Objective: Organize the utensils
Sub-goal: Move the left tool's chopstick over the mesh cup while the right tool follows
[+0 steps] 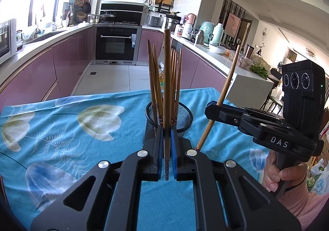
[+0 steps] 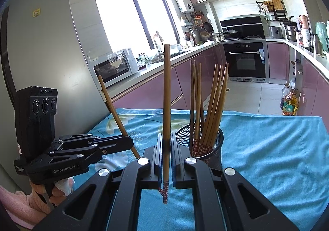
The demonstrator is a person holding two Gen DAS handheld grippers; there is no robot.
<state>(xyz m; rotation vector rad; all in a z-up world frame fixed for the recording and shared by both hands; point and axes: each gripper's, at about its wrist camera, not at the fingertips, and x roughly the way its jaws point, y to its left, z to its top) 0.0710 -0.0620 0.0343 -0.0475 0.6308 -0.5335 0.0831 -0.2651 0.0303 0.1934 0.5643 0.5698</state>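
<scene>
A black mesh holder (image 1: 186,122) (image 2: 213,142) stands on the blue flowered tablecloth (image 1: 61,128) (image 2: 267,148) with several wooden chopsticks (image 1: 176,74) (image 2: 213,95) upright in it. My left gripper (image 1: 167,130) is shut on one chopstick (image 1: 167,78), held upright just in front of the holder. In the right wrist view, that left gripper (image 2: 129,143) and its slanted chopstick (image 2: 115,111) are at the left. My right gripper (image 2: 166,136) is shut on another chopstick (image 2: 167,91), left of the holder. In the left wrist view, this right gripper (image 1: 210,107) and its chopstick (image 1: 227,91) are to the right.
A person's hands (image 1: 277,175) (image 2: 61,187) in pink sleeves grip the handles. Beyond the table's far edge are pink kitchen cabinets, an oven (image 1: 116,43), a microwave (image 2: 115,68), a fridge (image 2: 41,45) and oil bottles (image 2: 289,105) on the floor.
</scene>
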